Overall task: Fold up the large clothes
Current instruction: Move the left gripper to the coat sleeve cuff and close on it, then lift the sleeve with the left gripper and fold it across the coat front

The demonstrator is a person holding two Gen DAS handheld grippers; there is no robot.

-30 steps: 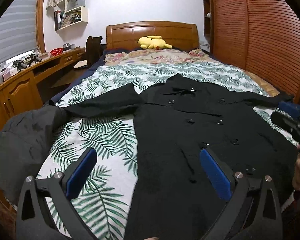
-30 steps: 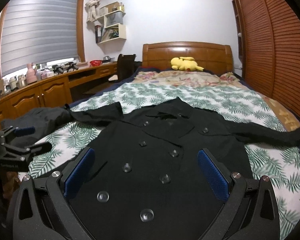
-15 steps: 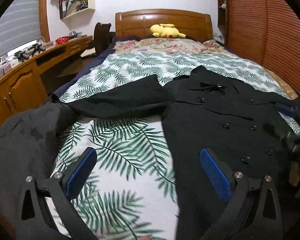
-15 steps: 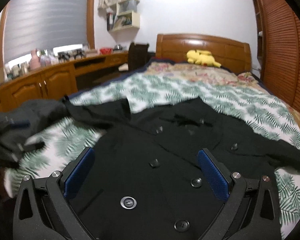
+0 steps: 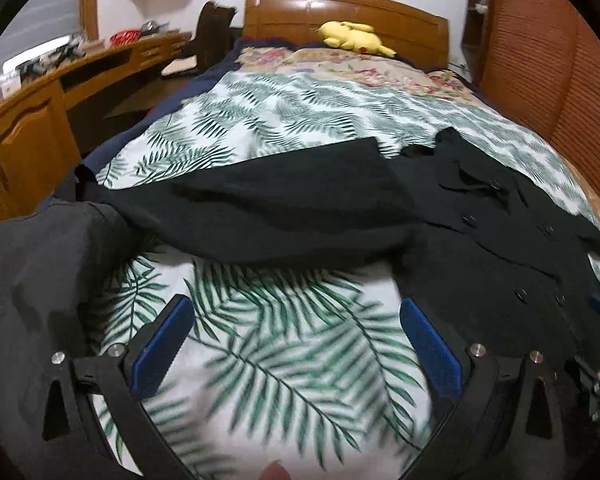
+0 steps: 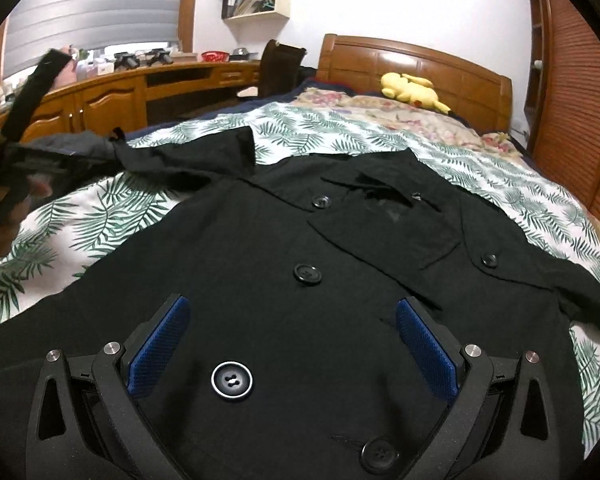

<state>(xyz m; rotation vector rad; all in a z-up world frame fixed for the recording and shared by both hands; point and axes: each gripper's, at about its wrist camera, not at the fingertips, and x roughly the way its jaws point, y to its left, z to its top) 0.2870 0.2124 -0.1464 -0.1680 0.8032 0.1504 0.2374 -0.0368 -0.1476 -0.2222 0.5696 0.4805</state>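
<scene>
Shifted leftward and lower than half a second ago: left gripper (image 5: pixel 294 344), now over bare palm-leaf-printed white bedspread (image 5: pixel 284 364) instead of straddling the garment's edge; black double-breasted woven coat (image 6: pixel 300 264) larger in the right wrist view, with right gripper (image 6: pixel 292 344) closer above its front panel.

Left gripper: two black plastic fingers with ribbed blue pads (image 5: pixel 160 350), spread wide, nothing between them. Right gripper: same build, blue textured pads (image 6: pixel 158 346), likewise spread wide and empty, hovering just above the fabric; contact with it not determinable.

Coat: matte dark cloth, laid flat and face up across the bedspread, collar toward the carved brown wooden headboard (image 6: pixel 416 64), hem toward the cameras. Round black four-hole buttons in two columns; one glossy-rimmed two-hole button (image 6: pixel 232 381) between the right gripper's fingers. One sleeve (image 5: pixel 260 204) stretched sideways across the bedspread ahead of the left gripper, its cuff end touching a rumpled dark grey garment (image 5: pixel 32 280) heaped at the bed's left edge. Other sleeve (image 6: pixel 592 300) running off to the right.

Person's hand (image 6: pixel 4 208) visible at the far left of the right wrist view, gripping the left tool's dark handle.

Background: soft yellow plush toy (image 6: pixel 414 88) lying on floral bedding by the headboard; long brown wooden desk with cabinet doors (image 6: pixel 108 96) under grey slatted blinds (image 6: pixel 92 12); louvred reddish wooden wardrobe doors (image 5: pixel 548 64) along the right wall.
</scene>
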